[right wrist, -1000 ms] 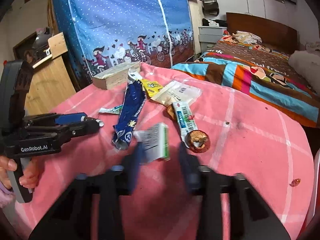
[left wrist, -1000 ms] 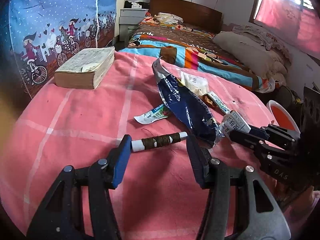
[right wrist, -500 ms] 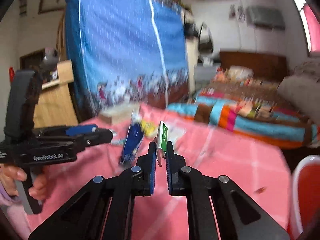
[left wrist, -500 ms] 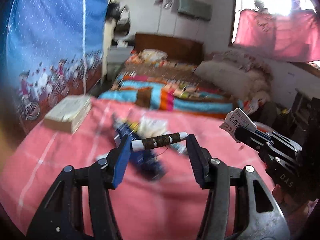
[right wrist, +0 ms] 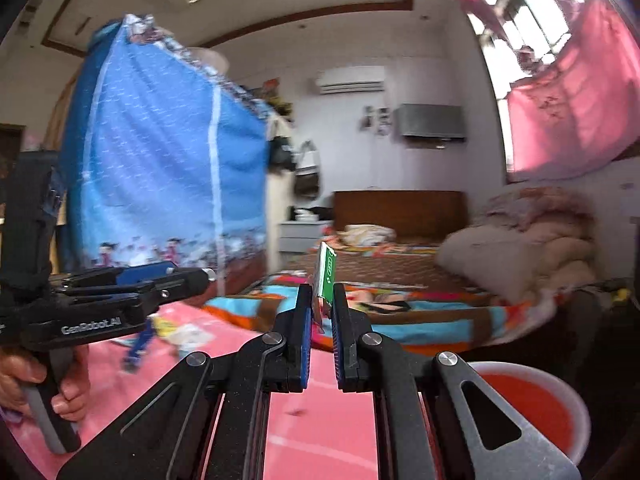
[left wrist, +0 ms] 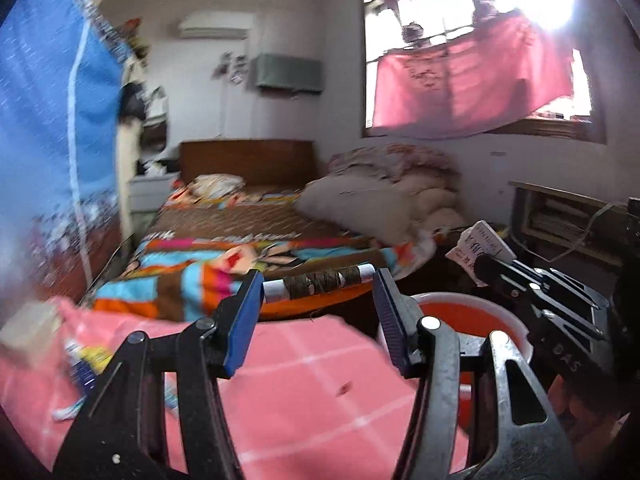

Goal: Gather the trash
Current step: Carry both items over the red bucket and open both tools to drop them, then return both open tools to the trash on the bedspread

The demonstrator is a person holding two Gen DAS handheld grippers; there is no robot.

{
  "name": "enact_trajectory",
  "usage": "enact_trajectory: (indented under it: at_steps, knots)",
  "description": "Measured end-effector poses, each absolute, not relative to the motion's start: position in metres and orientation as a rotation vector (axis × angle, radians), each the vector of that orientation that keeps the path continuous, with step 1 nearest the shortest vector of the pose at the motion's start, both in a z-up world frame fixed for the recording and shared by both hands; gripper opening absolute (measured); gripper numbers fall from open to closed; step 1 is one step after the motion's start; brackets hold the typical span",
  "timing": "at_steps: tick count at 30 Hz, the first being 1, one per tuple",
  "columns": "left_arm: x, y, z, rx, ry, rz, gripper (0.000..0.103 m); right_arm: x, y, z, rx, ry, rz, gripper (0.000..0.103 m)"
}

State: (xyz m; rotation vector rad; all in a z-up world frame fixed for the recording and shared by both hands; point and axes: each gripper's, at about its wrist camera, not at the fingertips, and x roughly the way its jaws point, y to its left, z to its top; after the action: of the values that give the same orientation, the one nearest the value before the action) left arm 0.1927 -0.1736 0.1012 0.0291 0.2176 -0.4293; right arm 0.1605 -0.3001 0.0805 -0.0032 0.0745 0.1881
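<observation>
i've got a spool of brown thread (left wrist: 318, 280) pinched end to end between the pads of my left gripper (left wrist: 318, 284), up above the pink tablecloth (left wrist: 304, 396). my right gripper (right wrist: 322, 312) is pressed together on a small green and white packet (right wrist: 325, 276), which stands upright. a red bucket with a white rim (right wrist: 532, 400) sits just past the table edge, low on the right. blurred wrappers (left wrist: 82, 364) lie on the cloth at the left.
</observation>
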Motion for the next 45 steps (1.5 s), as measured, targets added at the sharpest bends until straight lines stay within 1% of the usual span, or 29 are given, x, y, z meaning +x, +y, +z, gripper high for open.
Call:
enact_trajectory:
  at_steps: [4,9,13,17,23,30,39,45]
  knots:
    - [0.200,-0.212,0.097,0.063,0.177,-0.501,0.058,0.162,-0.333,0.080,0.019,0.084,0.083,0.007]
    - [0.212,-0.250,0.089,0.074,0.207,-0.574,0.058,0.166,-0.371,0.075,0.063,0.114,-0.019,0.007]
    - [0.227,-0.279,0.075,0.089,0.311,-0.615,0.058,0.174,-0.399,0.064,0.142,0.201,-0.076,0.007]
    - [0.251,-0.306,0.056,0.098,0.468,-0.635,0.058,0.185,-0.421,0.046,0.203,0.326,-0.128,0.007]
    - [0.283,-0.322,0.029,0.052,0.682,-0.642,0.058,0.194,-0.439,0.021,0.247,0.465,-0.163,0.007]
    - [0.293,-0.334,0.009,0.058,0.809,-0.639,0.058,0.201,-0.446,0.004,0.272,0.561,-0.171,0.008]
    - [0.302,-0.335,0.001,0.014,0.879,-0.659,0.059,0.208,-0.455,-0.011,0.313,0.649,-0.176,0.009]
    - [0.304,-0.334,0.003,-0.003,0.876,-0.672,0.066,0.210,-0.459,-0.014,0.326,0.669,-0.181,0.013]
